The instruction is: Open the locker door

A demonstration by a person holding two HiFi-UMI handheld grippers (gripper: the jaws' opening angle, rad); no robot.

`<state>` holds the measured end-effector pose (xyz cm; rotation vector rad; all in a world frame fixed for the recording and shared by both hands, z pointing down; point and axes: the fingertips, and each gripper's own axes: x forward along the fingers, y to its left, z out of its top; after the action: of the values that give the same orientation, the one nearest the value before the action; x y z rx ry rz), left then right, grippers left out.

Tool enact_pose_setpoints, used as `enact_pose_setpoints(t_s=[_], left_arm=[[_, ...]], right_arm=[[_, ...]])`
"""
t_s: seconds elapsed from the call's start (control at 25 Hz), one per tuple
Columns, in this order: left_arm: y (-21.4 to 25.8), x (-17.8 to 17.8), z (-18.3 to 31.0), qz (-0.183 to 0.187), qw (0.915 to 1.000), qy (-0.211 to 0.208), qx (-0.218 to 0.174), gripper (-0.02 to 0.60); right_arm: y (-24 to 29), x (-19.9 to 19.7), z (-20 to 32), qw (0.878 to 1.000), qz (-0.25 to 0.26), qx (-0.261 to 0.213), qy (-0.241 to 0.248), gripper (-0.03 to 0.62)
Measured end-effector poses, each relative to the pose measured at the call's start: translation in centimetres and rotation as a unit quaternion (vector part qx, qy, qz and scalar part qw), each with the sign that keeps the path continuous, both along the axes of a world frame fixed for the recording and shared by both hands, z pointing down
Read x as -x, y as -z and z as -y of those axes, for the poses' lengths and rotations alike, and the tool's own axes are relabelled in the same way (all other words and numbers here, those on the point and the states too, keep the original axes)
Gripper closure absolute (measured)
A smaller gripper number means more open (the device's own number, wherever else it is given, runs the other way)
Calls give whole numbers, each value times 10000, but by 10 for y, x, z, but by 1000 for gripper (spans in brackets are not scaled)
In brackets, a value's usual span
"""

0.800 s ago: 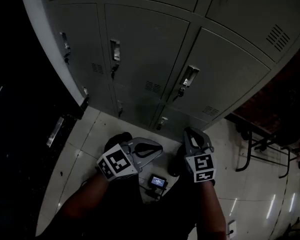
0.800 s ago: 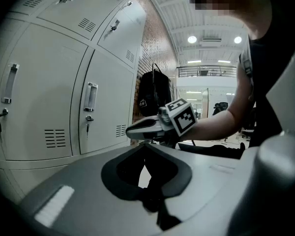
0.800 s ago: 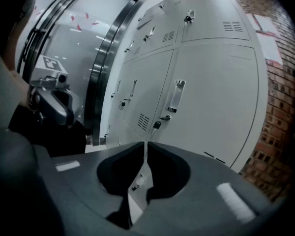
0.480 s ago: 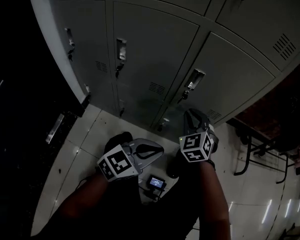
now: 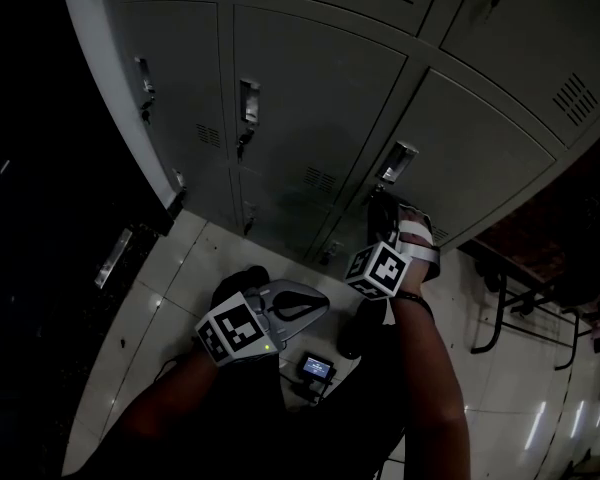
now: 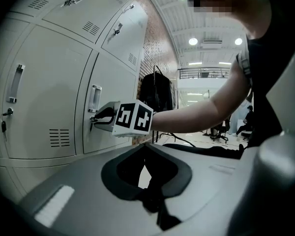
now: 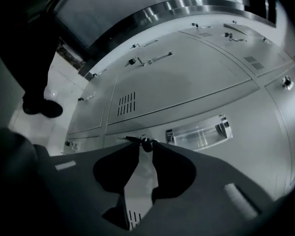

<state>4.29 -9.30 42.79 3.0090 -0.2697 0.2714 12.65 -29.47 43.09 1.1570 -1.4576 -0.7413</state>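
Observation:
A bank of grey lockers (image 5: 310, 78) fills the upper head view. The door (image 5: 460, 138) right of the middle has a recessed chrome handle (image 5: 398, 161) (image 7: 199, 132) with a small dark key (image 7: 145, 142) beside it. My right gripper (image 5: 380, 203) (image 7: 145, 145) reaches up to that door. Its tips stand on either side of the key with a narrow gap between them; I cannot tell whether they touch it. The left gripper view shows the right gripper (image 6: 94, 119) just under the handle (image 6: 94, 98). My left gripper (image 5: 318, 301) (image 6: 146, 149) hangs low by my body, shut and empty.
Neighbouring doors carry their own handles (image 5: 248, 101) and locks. On the tiled floor lie a small device with a lit screen (image 5: 317, 367) and my black shoe (image 5: 238, 283). Black metal furniture legs (image 5: 500, 313) stand at the right. A dark panel lies to the left.
My right gripper has risen from beside my body up to the locker door, ending just under its handle. The left gripper has stayed where it was.

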Motion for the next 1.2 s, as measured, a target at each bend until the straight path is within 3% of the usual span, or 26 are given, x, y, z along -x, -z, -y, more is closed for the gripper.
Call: enact_pose_setpoints(t_s=[0.16, 0.28, 0.44, 0.68, 1.2], left_arm=[[1, 2, 1, -19, 10000, 16, 16, 569], [2, 1, 1, -17, 10000, 14, 21, 569], [0, 2, 1, 21, 10000, 7, -52, 569], [1, 2, 1, -28, 10000, 27, 14, 569], [-4, 2, 2, 85, 10000, 50, 1, 569]], right_arm=[[-6, 1, 2, 9957, -906, -184, 100, 509], [-8, 0, 2, 9929, -1152, -282, 74, 517], [-6, 1, 1, 9925, -1168, -368, 45, 565], [-5, 5, -15, 9940, -999, -422, 129, 569], [-1, 1, -123, 9937, -657, -549, 723, 568]])
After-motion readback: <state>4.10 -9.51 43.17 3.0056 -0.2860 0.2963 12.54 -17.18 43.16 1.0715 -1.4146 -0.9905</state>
